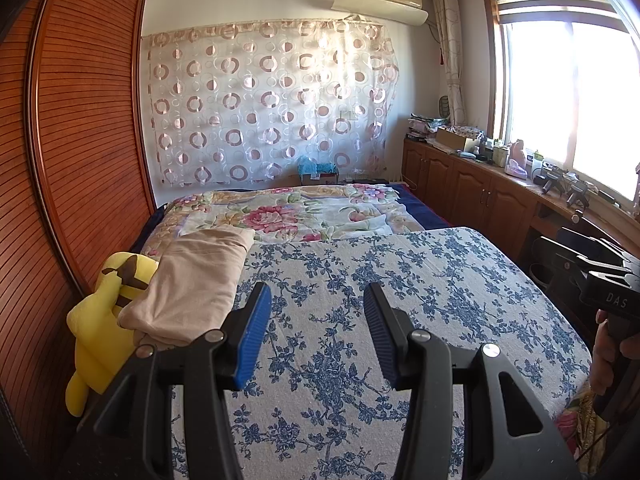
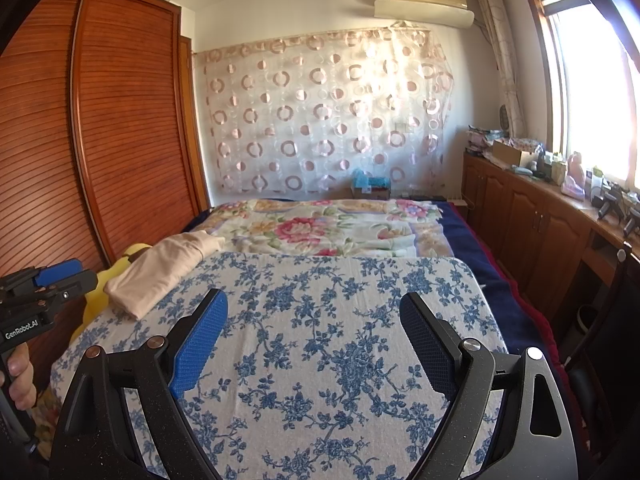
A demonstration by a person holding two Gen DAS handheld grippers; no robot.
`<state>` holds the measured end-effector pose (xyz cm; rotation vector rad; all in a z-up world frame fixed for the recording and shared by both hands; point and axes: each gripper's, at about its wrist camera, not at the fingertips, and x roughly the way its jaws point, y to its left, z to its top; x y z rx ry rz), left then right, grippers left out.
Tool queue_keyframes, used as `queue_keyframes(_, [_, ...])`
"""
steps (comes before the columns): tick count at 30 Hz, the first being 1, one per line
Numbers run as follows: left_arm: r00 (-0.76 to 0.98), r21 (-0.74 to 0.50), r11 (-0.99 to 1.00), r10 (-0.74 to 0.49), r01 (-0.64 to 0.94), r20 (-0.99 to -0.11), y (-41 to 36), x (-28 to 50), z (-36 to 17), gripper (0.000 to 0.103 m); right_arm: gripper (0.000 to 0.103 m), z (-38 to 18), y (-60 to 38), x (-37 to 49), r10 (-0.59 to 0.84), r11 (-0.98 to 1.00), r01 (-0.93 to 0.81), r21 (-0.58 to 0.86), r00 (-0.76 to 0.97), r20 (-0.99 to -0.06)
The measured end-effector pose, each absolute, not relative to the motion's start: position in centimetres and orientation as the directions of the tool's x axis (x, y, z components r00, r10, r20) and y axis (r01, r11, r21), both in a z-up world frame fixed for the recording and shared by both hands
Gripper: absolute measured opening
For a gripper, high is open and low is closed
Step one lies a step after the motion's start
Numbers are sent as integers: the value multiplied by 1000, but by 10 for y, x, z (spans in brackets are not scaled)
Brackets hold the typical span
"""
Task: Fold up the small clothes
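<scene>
A beige folded garment (image 1: 192, 284) (image 2: 160, 270) lies at the far left edge of the blue-flowered white board (image 1: 380, 300) (image 2: 340, 320) on the bed. My left gripper (image 1: 316, 300) hovers over the board just right of the garment, jaws open with nothing between the blue pads. Over the middle of the board my right gripper (image 2: 314, 304) stands wide open and empty. The right gripper's body (image 1: 604, 280) shows at the right edge of the left wrist view, and the left gripper's body (image 2: 40, 292) at the left edge of the right wrist view, each held by a hand.
A yellow plush toy (image 1: 100, 320) sits between the board and the wooden wardrobe (image 1: 80, 140). Beyond the board lies a flowered quilt (image 1: 288, 212). Wooden cabinets (image 1: 480, 188) with clutter run under the window at right.
</scene>
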<state>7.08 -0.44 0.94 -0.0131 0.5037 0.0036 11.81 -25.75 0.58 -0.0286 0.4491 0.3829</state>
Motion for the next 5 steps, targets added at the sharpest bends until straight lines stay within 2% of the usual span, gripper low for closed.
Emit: queue_keyframes(5, [876,-12,1000,-1,-5,-482,-4,71,9,48,89,5,-258,119,355,928,-367,58,830,-429])
